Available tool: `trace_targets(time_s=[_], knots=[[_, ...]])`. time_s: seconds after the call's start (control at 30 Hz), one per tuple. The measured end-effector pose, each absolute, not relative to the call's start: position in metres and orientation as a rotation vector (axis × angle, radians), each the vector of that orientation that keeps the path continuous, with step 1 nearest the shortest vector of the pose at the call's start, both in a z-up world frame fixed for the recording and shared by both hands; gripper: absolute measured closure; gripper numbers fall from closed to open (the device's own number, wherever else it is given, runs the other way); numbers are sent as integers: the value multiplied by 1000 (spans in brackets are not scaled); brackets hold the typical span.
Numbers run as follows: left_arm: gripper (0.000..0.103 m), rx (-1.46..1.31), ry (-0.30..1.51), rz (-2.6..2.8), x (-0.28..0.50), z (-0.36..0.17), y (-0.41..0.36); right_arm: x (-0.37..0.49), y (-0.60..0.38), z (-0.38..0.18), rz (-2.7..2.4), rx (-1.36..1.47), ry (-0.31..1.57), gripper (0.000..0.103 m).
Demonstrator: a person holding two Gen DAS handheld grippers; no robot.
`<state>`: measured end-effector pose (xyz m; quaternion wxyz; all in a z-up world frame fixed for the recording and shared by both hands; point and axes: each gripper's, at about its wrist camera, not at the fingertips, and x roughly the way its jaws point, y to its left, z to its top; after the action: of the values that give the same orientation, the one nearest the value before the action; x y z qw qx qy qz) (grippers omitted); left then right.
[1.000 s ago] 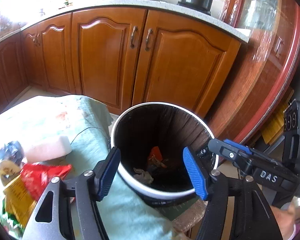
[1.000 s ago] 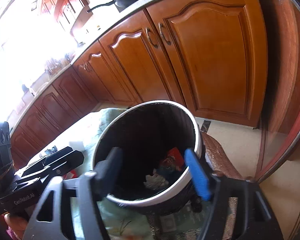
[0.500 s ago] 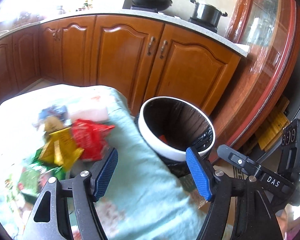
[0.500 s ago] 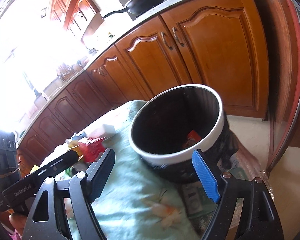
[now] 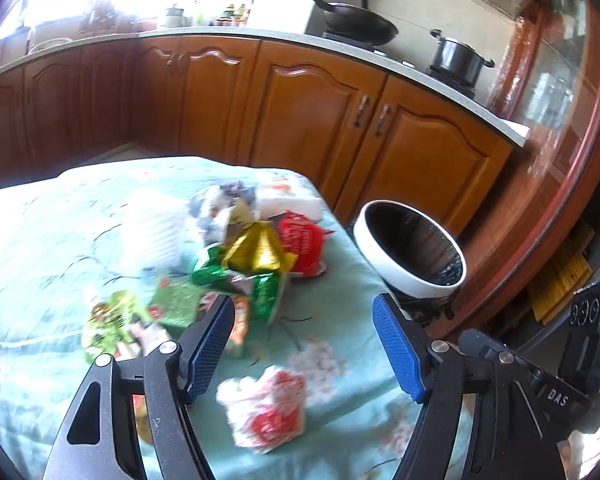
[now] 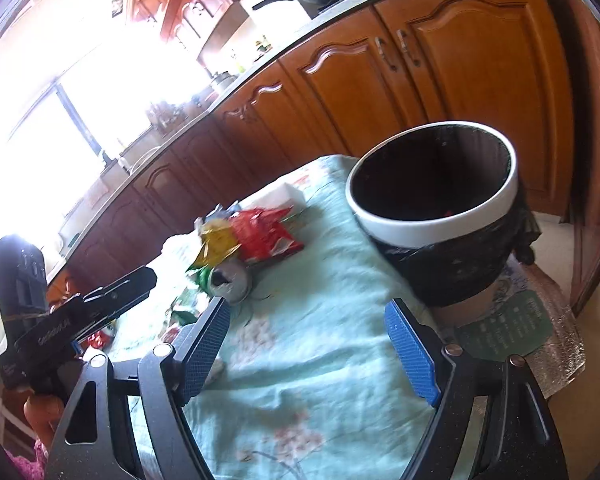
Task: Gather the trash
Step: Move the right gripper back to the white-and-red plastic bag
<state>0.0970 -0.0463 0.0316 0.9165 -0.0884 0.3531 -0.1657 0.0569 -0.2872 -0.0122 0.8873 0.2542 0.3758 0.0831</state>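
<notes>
A pile of wrappers lies on the mint floral tablecloth: a red bag, a gold wrapper, green packets and a white-and-red crumpled wrapper. The white-rimmed trash bin with a black liner stands off the table's right edge. My left gripper is open and empty, above the crumpled wrapper. My right gripper is open and empty over the cloth, with the bin ahead to the right and the red bag ahead to the left.
Wooden kitchen cabinets run behind the table, with a wok and a pot on the counter. A white tissue pack lies behind the pile. The bin stands on a foil-covered stool.
Both grippers have pulled back from above the bin and swung left. The left wrist view now faces the wrapper pile on the table. Both stay open and empty.
</notes>
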Motion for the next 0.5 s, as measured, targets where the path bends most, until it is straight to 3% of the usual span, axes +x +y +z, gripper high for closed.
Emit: trace_targets(time_s=[0.5], knots=[[28, -258, 789, -160, 61, 29, 31, 49, -197, -20, 397, 459, 845, 22]])
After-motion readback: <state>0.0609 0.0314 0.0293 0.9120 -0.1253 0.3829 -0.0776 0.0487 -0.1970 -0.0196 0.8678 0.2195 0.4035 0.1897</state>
